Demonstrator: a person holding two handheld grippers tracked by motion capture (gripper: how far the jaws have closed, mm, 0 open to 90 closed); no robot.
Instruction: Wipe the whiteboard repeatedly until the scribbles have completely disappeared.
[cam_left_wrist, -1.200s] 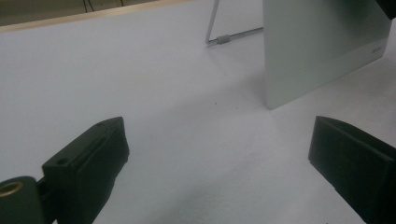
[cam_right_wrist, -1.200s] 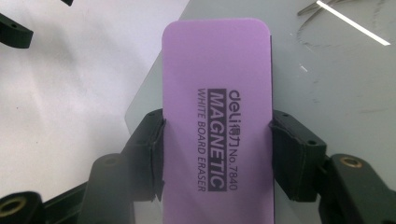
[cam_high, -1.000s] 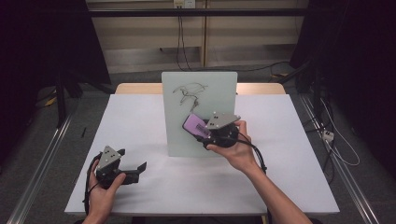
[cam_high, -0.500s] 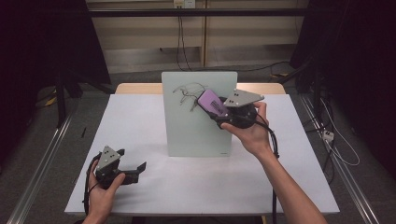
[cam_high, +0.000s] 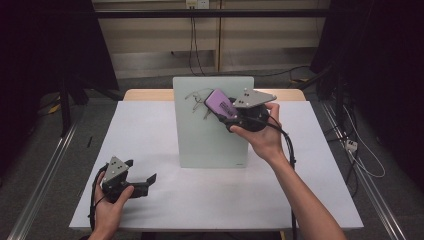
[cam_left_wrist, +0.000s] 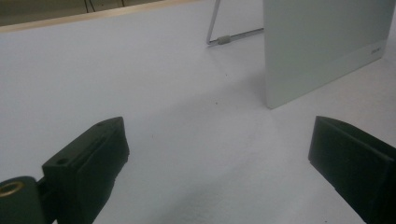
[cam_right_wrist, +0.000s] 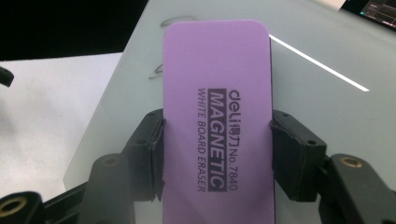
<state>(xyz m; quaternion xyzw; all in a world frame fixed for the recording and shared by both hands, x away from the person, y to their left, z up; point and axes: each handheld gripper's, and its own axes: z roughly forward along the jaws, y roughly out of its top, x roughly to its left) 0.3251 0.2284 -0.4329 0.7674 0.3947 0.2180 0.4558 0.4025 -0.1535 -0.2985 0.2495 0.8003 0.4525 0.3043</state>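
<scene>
A small whiteboard (cam_high: 210, 135) stands upright on the white table (cam_high: 150, 125), with dark pen scribbles (cam_high: 196, 97) near its top. My right gripper (cam_high: 220, 106) is shut on a purple magnetic eraser (cam_high: 219, 103) and holds it against the board's upper part, over the scribbles. In the right gripper view the eraser (cam_right_wrist: 217, 116) sits between both jaws, its label facing me, the board (cam_right_wrist: 322, 70) behind it and scribble traces (cam_right_wrist: 161, 70) at its left edge. My left gripper (cam_high: 142, 182) rests open on the table at the front left, its jaws wide apart around nothing (cam_left_wrist: 219, 154).
The board's wire stand (cam_left_wrist: 224, 38) shows behind it in the left gripper view, with the board's lower corner (cam_left_wrist: 327, 51) ahead. Cables trail from both grippers. Dark floor and metal rails flank the table.
My right gripper has carried the eraser up the board, from its middle to the scribbles near the top. The left gripper has stayed in place.
</scene>
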